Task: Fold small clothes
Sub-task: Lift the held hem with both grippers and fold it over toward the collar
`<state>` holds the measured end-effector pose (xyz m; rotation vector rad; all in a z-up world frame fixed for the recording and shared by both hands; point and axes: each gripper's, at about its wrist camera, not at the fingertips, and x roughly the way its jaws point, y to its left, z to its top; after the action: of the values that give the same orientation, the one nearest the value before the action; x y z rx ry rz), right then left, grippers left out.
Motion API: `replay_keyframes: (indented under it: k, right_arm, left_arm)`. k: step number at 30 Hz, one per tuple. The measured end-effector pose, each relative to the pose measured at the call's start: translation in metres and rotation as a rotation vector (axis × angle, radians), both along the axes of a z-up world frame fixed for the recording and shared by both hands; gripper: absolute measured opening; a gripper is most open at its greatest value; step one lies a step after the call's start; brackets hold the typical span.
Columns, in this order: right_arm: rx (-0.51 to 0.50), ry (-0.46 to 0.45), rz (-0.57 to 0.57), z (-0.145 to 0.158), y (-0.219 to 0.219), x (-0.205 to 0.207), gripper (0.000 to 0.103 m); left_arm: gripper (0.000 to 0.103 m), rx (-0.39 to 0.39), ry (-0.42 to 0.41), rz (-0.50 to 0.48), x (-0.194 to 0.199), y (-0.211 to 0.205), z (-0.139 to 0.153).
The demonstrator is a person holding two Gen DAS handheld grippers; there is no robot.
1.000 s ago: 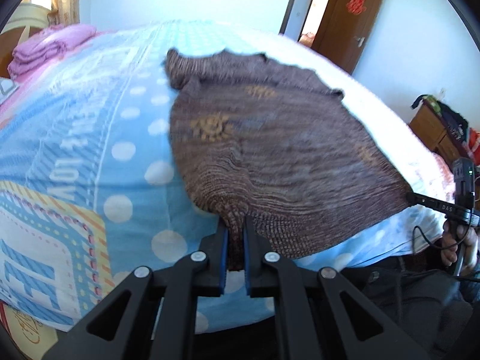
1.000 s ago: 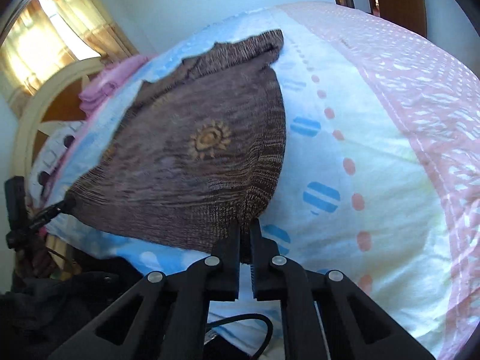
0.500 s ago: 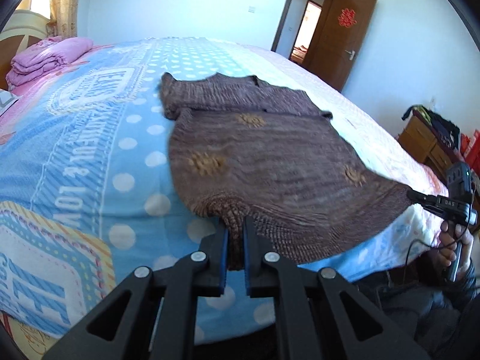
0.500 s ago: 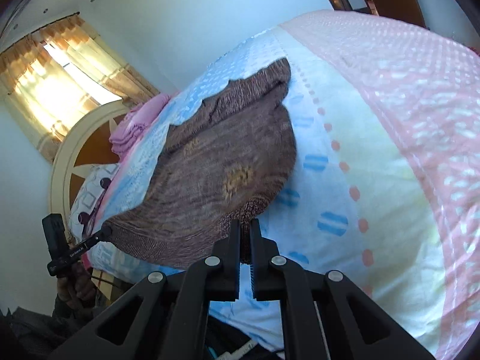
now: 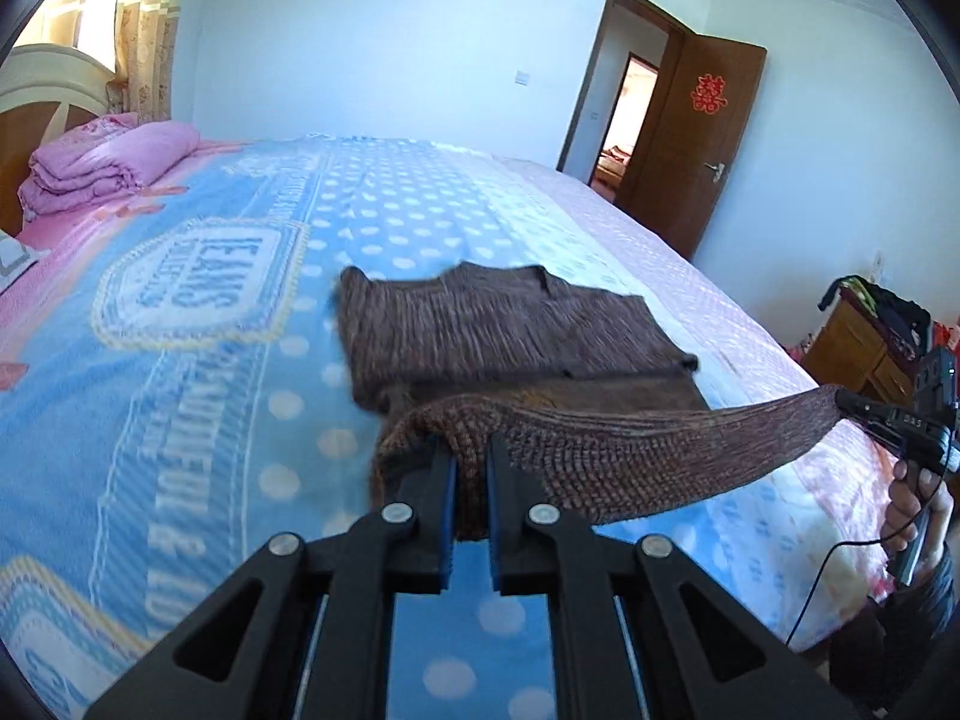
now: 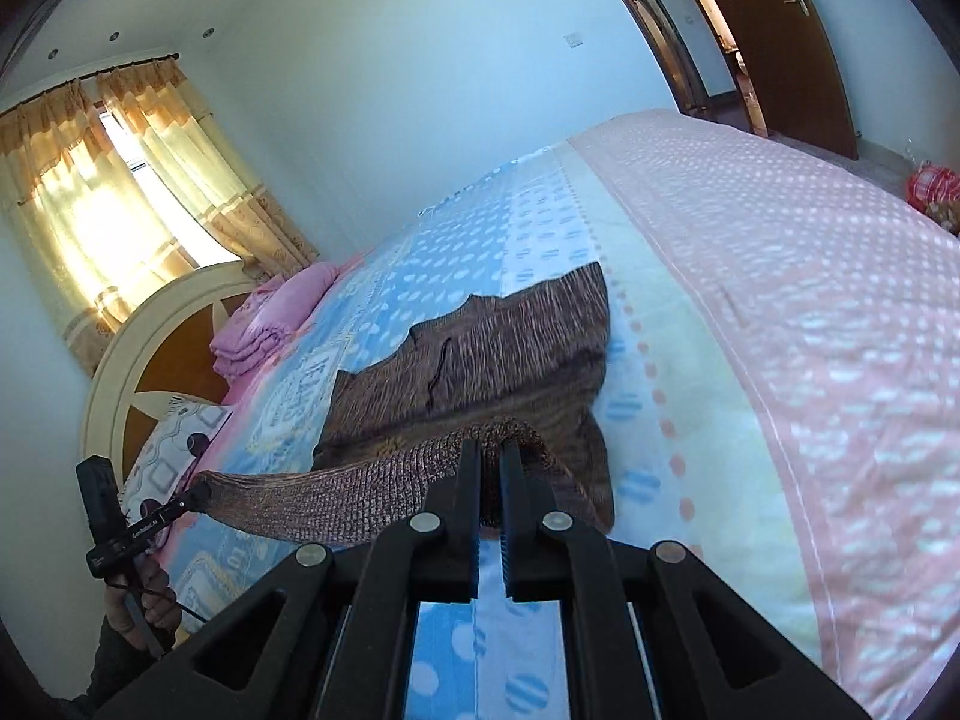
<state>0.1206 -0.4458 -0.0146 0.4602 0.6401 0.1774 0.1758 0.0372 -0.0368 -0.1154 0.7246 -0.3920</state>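
A brown sweater lies in the middle of the picture on a big bed with a blue spotted cover. Its near edge is lifted off the bed and stretched like a band between two tools. The left gripper, low in the middle of its own view, is closed tight on one corner of that edge. The right gripper, low in the middle of its view, is closed tight on the other corner. A folded pink blanket sits at the upper left. A brown door stands open at the upper right.
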Motion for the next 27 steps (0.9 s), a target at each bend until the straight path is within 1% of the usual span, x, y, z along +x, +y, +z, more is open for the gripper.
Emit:
replay_keyframes:
  k: [9, 14, 17, 19, 22, 27]
  right_arm:
    - [-0.050, -0.016, -0.008, 0.013, 0.002, 0.052, 0.004]
    - [-0.059, -0.031, -0.025, 0.023, -0.001, 0.085, 0.004]
    - [-0.069, -0.025, -0.031, 0.024, -0.003, 0.107, 0.004]
    - [-0.074, -0.011, -0.035, 0.022, -0.004, 0.123, 0.004]
    - [-0.081, 0.013, -0.040, 0.015, -0.005, 0.148, 0.004]
    - [-0.094, 0.069, -0.050, -0.005, -0.005, 0.188, 0.004]
  left_arm:
    - [0.009, 0.027, 0.005, 0.030, 0.048, -0.008, -0.002]
    - [0.009, 0.038, -0.013, 0.040, 0.077, -0.010, 0.007]
    - [0.009, 0.053, -0.023, 0.045, 0.096, -0.013, 0.012]
    - [0.009, 0.055, -0.024, 0.043, 0.109, -0.014, 0.013]
    - [0.009, 0.082, -0.023, 0.041, 0.128, -0.019, 0.009]
    - [0.009, 0.111, 0.021, 0.050, 0.162, -0.025, -0.011]
